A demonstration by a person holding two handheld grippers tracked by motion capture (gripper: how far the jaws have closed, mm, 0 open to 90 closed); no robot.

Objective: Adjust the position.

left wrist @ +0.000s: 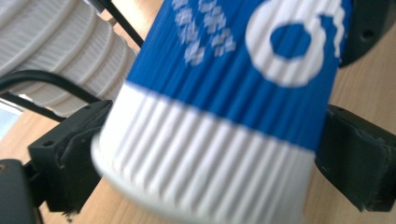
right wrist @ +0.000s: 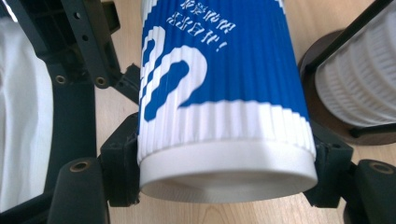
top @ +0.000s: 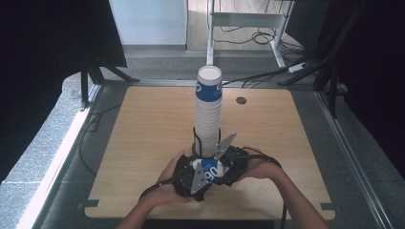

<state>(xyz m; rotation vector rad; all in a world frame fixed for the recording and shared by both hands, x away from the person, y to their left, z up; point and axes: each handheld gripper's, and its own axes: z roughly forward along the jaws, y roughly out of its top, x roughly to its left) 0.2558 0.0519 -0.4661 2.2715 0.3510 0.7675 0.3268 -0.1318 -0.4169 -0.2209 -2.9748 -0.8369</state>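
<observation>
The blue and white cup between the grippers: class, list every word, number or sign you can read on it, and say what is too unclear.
"90" in large white digits, on the blue band of the cup, in the high view.
Small white characters above the digits, in both gripper views: too blurred to read.
Stack of cups: white print on its top cup, too small to read.

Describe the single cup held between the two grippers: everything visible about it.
The cup is ribbed paper, blue with white print and a white band toward its rolled rim. It lies on its side near the table's front edge, just in front of the tall cup stack. The right gripper clamps it near the rim; the left gripper has a jaw on each side of its white band.
</observation>
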